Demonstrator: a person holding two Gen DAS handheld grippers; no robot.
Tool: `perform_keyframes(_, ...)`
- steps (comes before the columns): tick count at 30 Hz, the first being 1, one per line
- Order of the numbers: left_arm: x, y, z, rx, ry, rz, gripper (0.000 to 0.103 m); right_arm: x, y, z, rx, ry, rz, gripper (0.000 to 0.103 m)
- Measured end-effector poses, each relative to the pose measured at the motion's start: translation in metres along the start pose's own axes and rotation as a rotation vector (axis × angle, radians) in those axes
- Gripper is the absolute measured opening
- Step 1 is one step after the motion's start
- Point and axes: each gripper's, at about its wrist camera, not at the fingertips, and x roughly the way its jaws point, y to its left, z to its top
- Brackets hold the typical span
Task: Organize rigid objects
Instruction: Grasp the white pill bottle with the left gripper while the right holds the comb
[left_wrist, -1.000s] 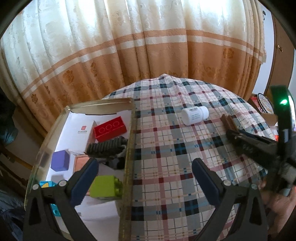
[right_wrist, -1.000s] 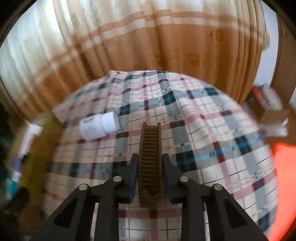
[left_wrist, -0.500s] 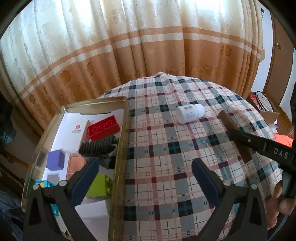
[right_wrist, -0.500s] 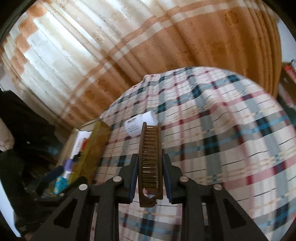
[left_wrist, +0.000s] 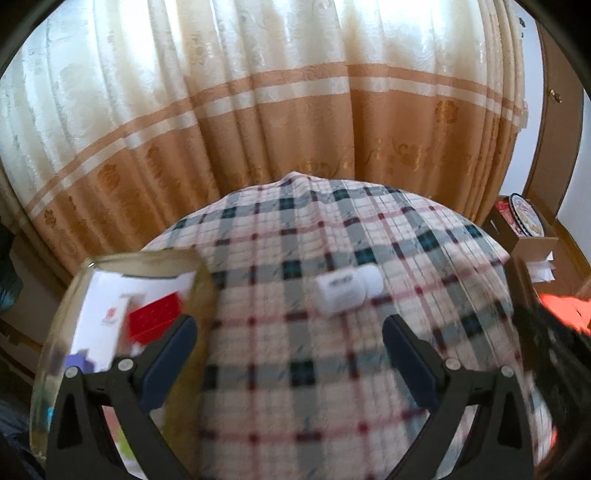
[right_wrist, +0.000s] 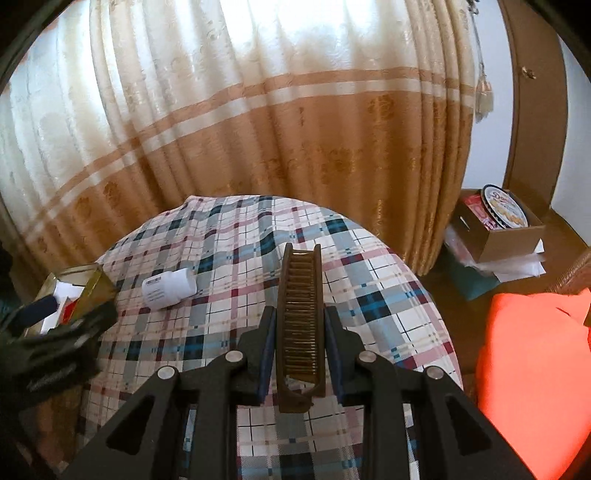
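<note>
Carrying brown comb (right_wrist: 300, 314) clamped in right claw (right_wrist: 300, 347); left claw (left_wrist: 290, 354) open, empty. Next: lower into box (right_wrist: 86, 286).

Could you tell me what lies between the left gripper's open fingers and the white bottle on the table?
Only bare plaid tablecloth lies between the left gripper and the white bottle, as the left wrist view shows despite its blur.

Daylight comes through the pale upper curtain (left_wrist: 295, 55) at the far side, glaring almost white there; the plaid cloth (right_wrist: 229, 258) is evenly lit with soft shadows; the left wrist view is motion-blurred, smearing the white bottle (left_wrist: 347, 291) and near checks; the right wrist view is sharp; both bend strongly and darken at the corners.
</note>
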Motion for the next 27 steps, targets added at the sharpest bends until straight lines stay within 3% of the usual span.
perform_keyframes(3,0.025,-0.012,0.012,-0.009,0.039,-0.018,0.094,0.003,-0.001,-0.001,0.008,0.002,-0.016,0.028)
perform_keyframes(7,0.051,-0.026,0.018,-0.019,0.081,-0.019,0.094,0.01,-0.001,-0.006,0.015,0.019,-0.019,0.028)
perform_keyframes(10,0.061,-0.039,0.019,-0.025,0.094,-0.067,0.094,0.016,0.0,-0.009,0.022,0.035,-0.013,0.028)
perform_keyframes(17,0.089,-0.041,0.018,-0.084,0.186,-0.019,0.09,0.021,0.001,-0.011,0.022,0.055,-0.009,0.028)
perform_keyframes(21,0.09,-0.03,0.015,-0.15,0.175,-0.065,0.088,0.023,-0.001,-0.011,0.03,0.067,-0.01,0.028)
perform_keyframes(23,0.089,-0.031,0.013,-0.143,0.146,-0.07,0.081,0.024,-0.002,-0.011,0.035,0.073,-0.013,0.028)
perform_keyframes(25,0.083,-0.033,0.01,-0.104,0.095,-0.103,0.063,0.024,-0.003,-0.012,0.039,0.074,-0.017,0.028)
perform_keyframes(27,0.08,-0.035,0.007,-0.091,0.086,-0.1,0.063,0.025,-0.003,-0.012,0.04,0.08,-0.019,0.028)
